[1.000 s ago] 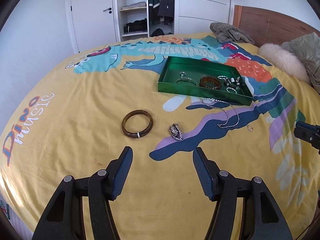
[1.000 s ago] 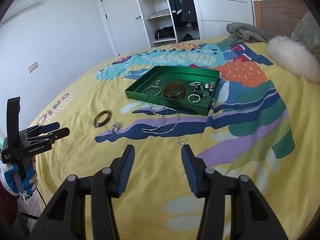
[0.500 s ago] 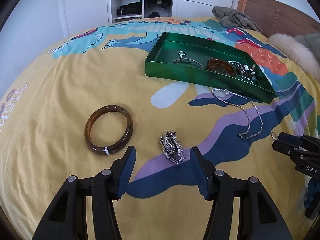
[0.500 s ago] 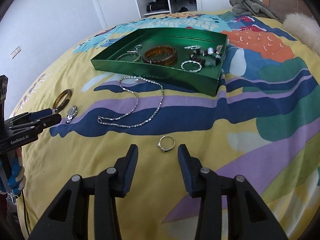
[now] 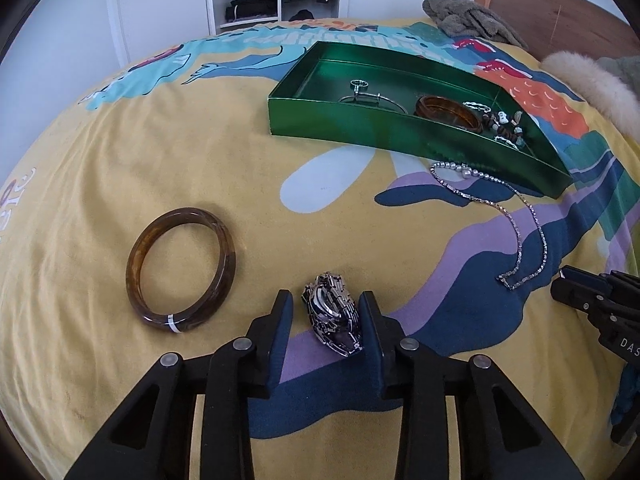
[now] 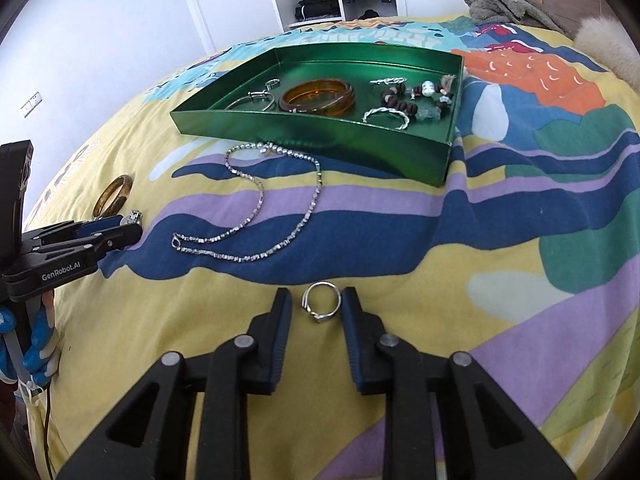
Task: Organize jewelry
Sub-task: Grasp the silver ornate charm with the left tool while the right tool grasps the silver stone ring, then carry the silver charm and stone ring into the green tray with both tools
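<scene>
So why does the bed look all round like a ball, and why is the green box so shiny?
Left wrist view: the fisheye lens bends the bedspread into a dome, with black corners. Right wrist view: same bending; daylight glints off the green tray's glossy front wall. Both views are sharp, with only soft shadows.

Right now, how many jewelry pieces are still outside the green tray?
4. Brown bangle on the left; metal watch between the closing left claw; chain necklace before the tray; silver ring between the closing right claw.
</scene>
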A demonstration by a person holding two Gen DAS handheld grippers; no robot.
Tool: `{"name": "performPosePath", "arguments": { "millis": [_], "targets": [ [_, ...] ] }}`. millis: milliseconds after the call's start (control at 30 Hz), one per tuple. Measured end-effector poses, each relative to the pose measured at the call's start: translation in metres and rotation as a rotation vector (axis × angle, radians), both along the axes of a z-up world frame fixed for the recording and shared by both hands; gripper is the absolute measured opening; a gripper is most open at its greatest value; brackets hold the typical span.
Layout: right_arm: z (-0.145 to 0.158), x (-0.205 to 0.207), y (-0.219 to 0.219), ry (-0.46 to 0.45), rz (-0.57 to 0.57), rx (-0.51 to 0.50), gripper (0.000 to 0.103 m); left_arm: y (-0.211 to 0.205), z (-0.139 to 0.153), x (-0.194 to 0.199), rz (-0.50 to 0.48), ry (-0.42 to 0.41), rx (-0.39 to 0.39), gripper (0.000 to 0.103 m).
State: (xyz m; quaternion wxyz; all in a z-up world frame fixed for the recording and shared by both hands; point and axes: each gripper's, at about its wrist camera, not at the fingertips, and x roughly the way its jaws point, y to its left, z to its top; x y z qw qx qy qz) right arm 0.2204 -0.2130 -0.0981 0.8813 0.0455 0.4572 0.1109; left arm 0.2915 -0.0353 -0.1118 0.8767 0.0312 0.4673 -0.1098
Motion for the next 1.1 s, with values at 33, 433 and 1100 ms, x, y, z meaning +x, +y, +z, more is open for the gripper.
{"name": "performPosePath", "arguments": {
  "millis": [33,433,1100],
  "targets": [
    [-0.001,0.000,0.000,-0.001,0.002,0.001,0.020,-0.001,-0.001,0.001,-0.002,0.002,-0.005,0.027],
    [0.002,-0.010,-0.002,-0.026,0.003,0.040,0.006,-0.007,0.007,-0.008,-0.012,-0.024,0.026,0.017],
    [0.082,-0.084,0.006,-0.149,0.024,0.051,0.006,0.003,0.097,-0.086,-0.025,-0.158,-0.027,0.016]
  ]
}}
